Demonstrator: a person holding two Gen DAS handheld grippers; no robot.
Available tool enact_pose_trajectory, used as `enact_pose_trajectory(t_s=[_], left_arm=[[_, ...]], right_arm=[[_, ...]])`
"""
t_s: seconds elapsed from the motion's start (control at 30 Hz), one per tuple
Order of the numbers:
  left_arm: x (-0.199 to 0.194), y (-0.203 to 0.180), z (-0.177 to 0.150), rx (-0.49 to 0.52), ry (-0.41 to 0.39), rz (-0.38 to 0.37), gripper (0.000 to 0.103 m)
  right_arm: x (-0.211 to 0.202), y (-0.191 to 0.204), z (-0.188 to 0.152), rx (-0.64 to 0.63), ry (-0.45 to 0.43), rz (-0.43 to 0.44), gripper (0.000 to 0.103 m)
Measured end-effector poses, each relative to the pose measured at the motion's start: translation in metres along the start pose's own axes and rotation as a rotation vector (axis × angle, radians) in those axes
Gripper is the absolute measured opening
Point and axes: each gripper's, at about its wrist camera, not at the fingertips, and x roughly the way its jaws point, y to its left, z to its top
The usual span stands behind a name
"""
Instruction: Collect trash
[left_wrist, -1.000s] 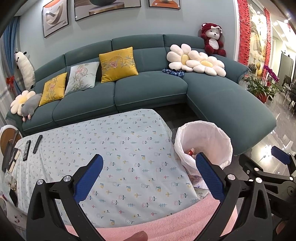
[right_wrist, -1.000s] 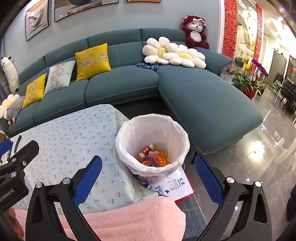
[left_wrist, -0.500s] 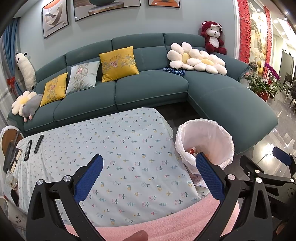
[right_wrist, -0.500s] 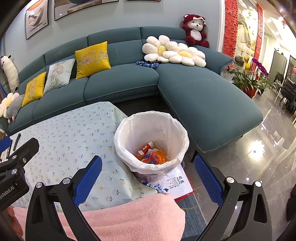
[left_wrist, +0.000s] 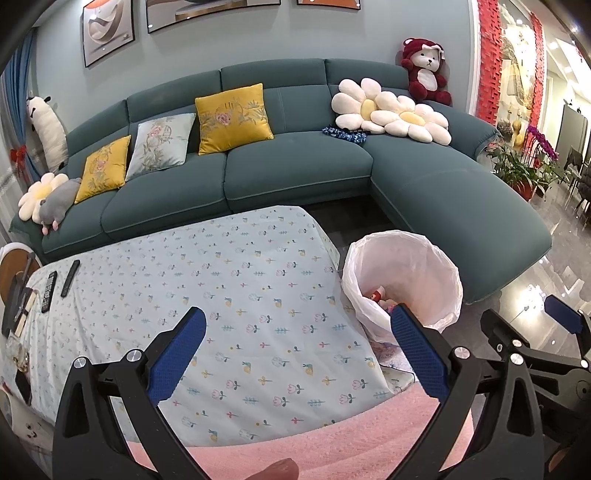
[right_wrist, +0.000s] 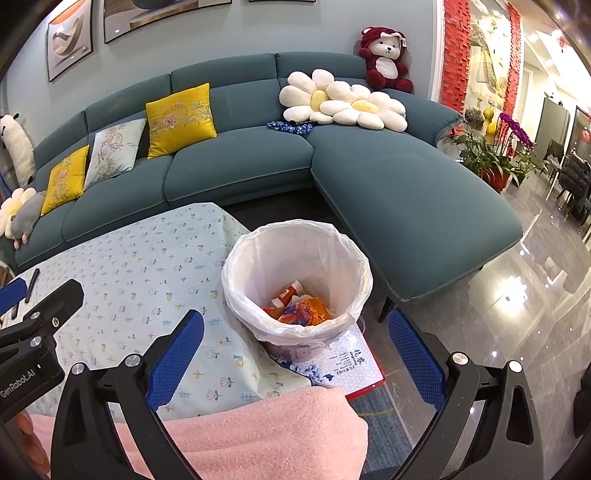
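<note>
Thin glossy plastic bin liner (right_wrist: 295, 258); matt printed cotton tablecloth (left_wrist: 221, 295).

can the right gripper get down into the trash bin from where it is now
Probably yes: the right gripper is open and empty, the trash bin stands just ahead with its mouth uncovered, and nothing lies between them.

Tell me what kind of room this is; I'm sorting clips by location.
Most likely a home living room: a teal sectional sofa with cushions, a cloth-covered coffee table, and framed pictures on the wall.
</note>
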Motion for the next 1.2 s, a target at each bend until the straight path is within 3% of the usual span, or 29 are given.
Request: enact_pose_trajectory(t_s=[1.2], left_arm=[[0.029,-0.031,-0.003,0.016,0.051,-0.027,0.096]], right_arm=[[0.023,-0.020,-0.017,-0.005,0.044,-0.025,0.096]])
